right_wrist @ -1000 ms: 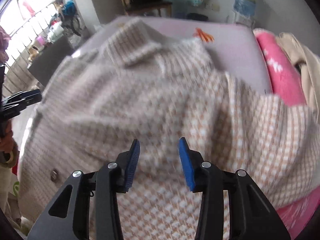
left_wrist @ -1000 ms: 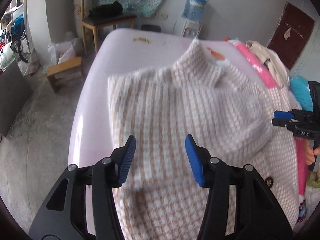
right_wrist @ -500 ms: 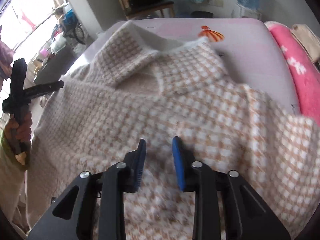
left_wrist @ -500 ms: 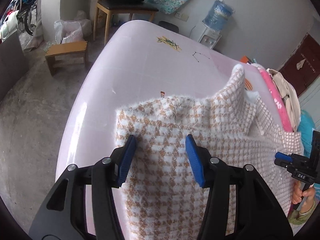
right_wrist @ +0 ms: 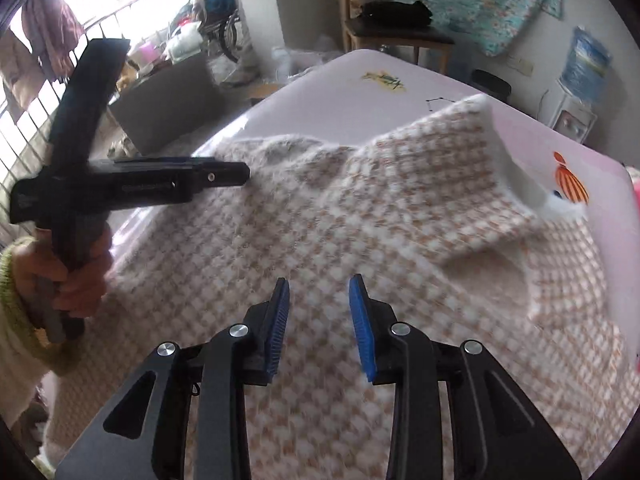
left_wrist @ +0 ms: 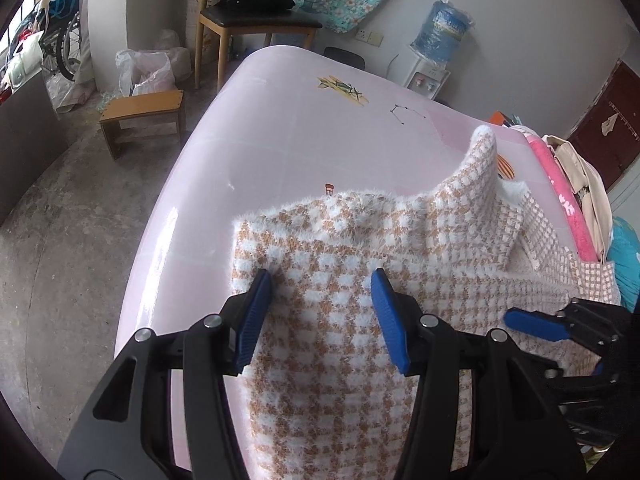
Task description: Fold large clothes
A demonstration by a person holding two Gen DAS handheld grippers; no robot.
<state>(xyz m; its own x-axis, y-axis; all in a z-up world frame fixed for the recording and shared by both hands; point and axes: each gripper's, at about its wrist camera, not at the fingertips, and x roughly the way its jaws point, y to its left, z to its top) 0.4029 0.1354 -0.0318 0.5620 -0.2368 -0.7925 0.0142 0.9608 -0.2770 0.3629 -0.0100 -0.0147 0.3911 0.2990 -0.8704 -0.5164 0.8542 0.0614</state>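
Left wrist view: fuzzy checked sweater (left_wrist: 400, 264) lies spread on the pink table (left_wrist: 280, 152), filling the picture from 3 o'clock round to 6 o'clock.
Sweater collar: it stands up in a point at 2 o'clock.
Left gripper (left_wrist: 322, 304): its blue fingers (left_wrist: 256, 312) are apart, with the sweater's near corner under and between them. The left one touches the fuzzy cloth. Nothing is pinched; it is let go.
Right gripper in this view (left_wrist: 532, 324): it pokes in at 4 o'clock, over the sweater. From here I cannot tell how it stands.
Back of room: wooden chair (left_wrist: 256, 24) at 12 o'clock, small stool (left_wrist: 144, 114) at 10 o'clock, water jug (left_wrist: 440, 32) at 1 o'clock.

Right wrist view: sweater (right_wrist: 320, 220) covers the middle of the picture, and looks blurry down low at 6 o'clock.
Right gripper (right_wrist: 318, 312): its blue fingers (right_wrist: 362, 320) have a small gap. The jaws have just been closing and then eased a bit wider. The cloth is under them, but nothing is squeezed.
Left gripper in this view (right_wrist: 240, 172): at 9 o'clock, its tip is at the sweater's far edge.
Hand (right_wrist: 76, 276): at 8 o'clock, it holds that gripper's handle, with a green cuff (right_wrist: 16, 292) at the wrist.
Table print: an orange picture (right_wrist: 570, 184) at 2 o'clock, just beside the collar.
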